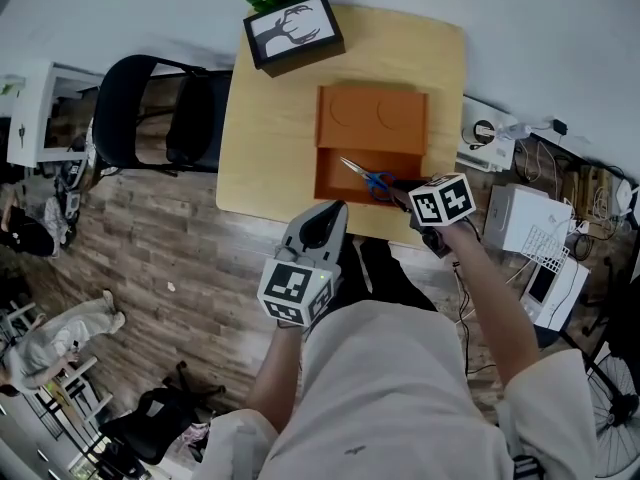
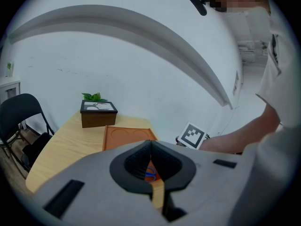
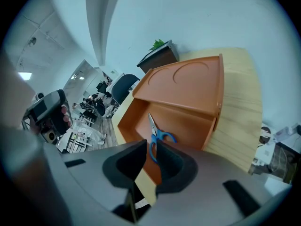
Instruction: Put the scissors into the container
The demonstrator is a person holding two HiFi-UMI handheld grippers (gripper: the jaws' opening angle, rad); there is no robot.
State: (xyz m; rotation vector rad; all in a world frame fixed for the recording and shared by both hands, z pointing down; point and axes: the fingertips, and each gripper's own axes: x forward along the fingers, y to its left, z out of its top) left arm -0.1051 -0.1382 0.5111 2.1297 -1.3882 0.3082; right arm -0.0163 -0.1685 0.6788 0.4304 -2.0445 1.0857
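The container [image 1: 372, 118] sits on the counter [image 1: 270, 138] toward its right edge, with the open compartment nearest. The scissors [image 1: 365, 175] extend into that compartment, handles toward the near edge, between the jaws of the right hand-held gripper [image 3: 150, 146]. A planter box [image 1: 293, 30] occupies the far left corner.

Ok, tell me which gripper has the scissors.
The right gripper: its fingers grip the scissors' blue handle over the container. The left gripper is shut on nothing.

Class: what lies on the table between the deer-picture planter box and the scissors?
Part of the orange container lies there: its flat raised half with two round recesses sits between the planter box and the scissors, as the head view shows.
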